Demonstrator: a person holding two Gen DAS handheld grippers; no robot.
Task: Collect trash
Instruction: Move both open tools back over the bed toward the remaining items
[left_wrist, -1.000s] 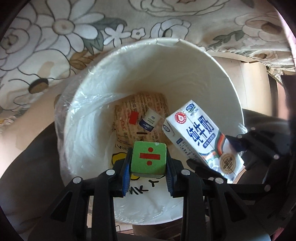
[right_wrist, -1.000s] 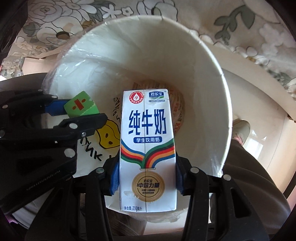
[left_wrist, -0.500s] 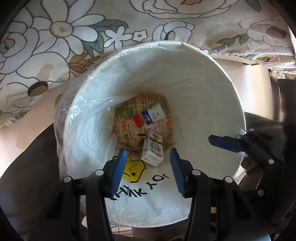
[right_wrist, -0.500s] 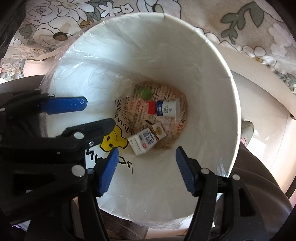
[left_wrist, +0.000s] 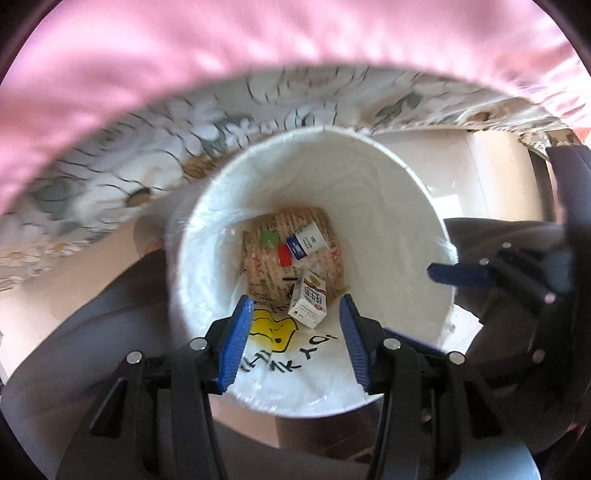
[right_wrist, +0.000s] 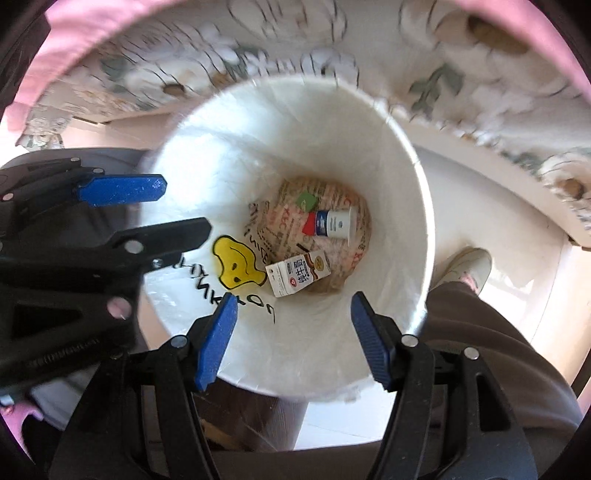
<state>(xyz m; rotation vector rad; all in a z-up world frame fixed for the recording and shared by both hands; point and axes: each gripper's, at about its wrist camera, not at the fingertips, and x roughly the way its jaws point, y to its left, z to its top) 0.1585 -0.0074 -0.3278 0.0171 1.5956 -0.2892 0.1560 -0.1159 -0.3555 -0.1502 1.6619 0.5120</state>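
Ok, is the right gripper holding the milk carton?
No: the right gripper is open and empty, and the milk carton lies on its side at the bottom of the bin.

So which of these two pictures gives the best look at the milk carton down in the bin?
The right wrist view. There the milk carton lies on its side in the white bin with its printed front facing up, sharp and unobstructed. The left wrist view also shows the carton, but smaller and foreshortened, seen between the left gripper's open fingers.

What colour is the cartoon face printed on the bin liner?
Yellow, with black lettering beside it on the white bin liner. Clearest in the right wrist view.
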